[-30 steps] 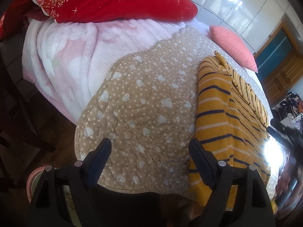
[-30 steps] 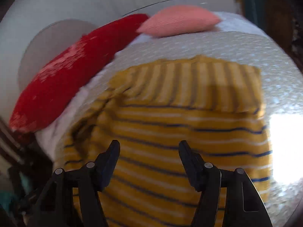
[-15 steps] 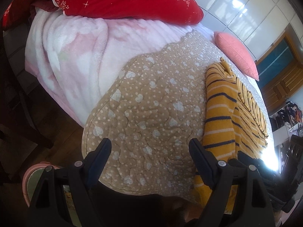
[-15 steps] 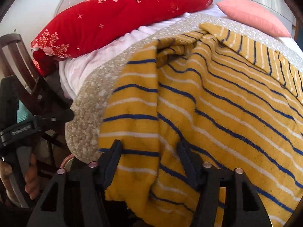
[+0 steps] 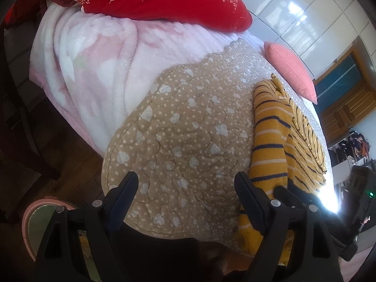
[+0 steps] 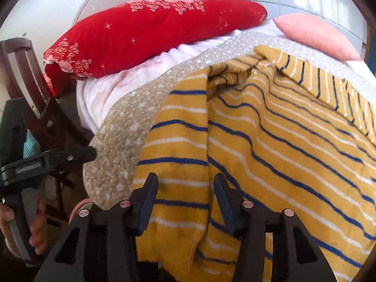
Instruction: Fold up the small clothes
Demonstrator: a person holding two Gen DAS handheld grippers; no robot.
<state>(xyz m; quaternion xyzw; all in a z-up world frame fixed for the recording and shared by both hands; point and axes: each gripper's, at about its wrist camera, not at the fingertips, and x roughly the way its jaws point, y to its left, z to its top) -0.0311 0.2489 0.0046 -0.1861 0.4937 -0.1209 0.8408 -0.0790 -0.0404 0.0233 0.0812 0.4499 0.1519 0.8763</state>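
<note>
A yellow sweater (image 6: 282, 141) with blue and white stripes lies spread on a tan dotted quilt (image 5: 188, 122) covering the bed. Its left sleeve (image 6: 178, 141) runs down to the bed's near edge. My right gripper (image 6: 185, 178) hovers over that sleeve's lower end with its jaws closing; the sleeve cloth lies between the fingers, and the pads do not press it. My left gripper (image 5: 185, 178) stays wide open over bare quilt, left of the sweater (image 5: 270, 136). The right gripper (image 5: 289, 192) also shows beside it, low on the sleeve.
A red embroidered pillow (image 6: 152, 30) and a salmon cushion (image 6: 315, 33) lie at the bed's far side. A pink fleece blanket (image 5: 94, 70) covers the left part. A wooden chair (image 6: 25, 75) stands left of the bed, and a pink basin (image 5: 35, 216) sits on the floor.
My right gripper swept left and down from the sweater's middle to the left sleeve's lower end, and its jaws narrowed. The left gripper barely shifted and stayed open.
</note>
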